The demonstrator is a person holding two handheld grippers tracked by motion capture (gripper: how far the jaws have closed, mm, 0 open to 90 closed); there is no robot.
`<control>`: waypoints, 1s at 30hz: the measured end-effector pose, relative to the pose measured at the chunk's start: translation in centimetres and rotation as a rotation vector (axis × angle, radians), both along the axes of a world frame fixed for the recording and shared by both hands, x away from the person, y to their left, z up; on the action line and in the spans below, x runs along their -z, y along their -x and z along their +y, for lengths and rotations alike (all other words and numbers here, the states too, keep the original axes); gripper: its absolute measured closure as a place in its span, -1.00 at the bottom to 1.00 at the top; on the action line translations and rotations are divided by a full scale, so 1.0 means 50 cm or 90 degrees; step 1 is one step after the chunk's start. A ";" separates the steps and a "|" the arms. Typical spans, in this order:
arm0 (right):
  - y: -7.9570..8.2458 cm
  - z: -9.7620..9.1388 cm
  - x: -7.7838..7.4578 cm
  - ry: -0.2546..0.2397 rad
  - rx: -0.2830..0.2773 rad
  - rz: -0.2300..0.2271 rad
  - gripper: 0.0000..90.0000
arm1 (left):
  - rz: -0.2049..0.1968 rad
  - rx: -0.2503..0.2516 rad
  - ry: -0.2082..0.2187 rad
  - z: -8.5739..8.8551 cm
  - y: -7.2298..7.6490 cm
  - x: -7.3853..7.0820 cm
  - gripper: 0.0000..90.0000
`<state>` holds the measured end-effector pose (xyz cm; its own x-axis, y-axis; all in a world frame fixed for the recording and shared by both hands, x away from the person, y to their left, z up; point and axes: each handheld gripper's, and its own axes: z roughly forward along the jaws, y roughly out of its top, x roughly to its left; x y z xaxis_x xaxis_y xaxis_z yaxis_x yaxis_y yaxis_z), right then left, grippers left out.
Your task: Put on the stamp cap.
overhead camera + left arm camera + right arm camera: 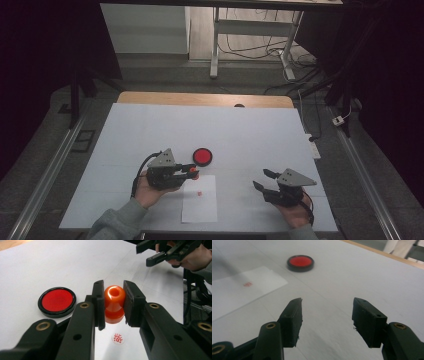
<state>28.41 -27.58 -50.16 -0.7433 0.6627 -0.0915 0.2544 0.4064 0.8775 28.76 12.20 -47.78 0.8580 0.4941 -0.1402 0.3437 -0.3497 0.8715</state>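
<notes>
Paper (200,200) already bears a red mark (118,338); left gripper (113,305) clamps the orange stamp (114,303), right gripper (327,320) gapes empty.

Small red stamp mark (118,338) on white paper sheet (200,201), characters unreadable

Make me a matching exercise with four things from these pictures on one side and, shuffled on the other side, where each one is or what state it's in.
1. orange stamp
2. red ink pad
3. sheet of paper
4. right gripper

A. jaws apart, nothing between them
B. bears a small red mark
C. clamped in the left gripper
D. round, black-rimmed, on the table beyond the paper

Pairs: 1-C, 2-D, 3-B, 4-A
</notes>
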 end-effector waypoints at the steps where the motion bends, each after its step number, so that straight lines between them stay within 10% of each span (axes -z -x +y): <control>1: 0.000 -0.009 0.000 -0.002 0.006 -0.001 -0.09 | 0.000 -0.001 -0.001 0.001 -0.001 0.000 0.62; 30: -0.001 -0.058 0.003 -0.007 0.030 0.003 -0.08 | 0.004 -0.045 0.007 0.041 -0.026 -0.007 0.61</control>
<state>28.46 -30.49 -50.33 -0.7116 0.6980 -0.0806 0.2768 0.3838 0.8810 30.03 14.23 -47.43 0.8200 0.5519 -0.1518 0.3734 -0.3148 0.8726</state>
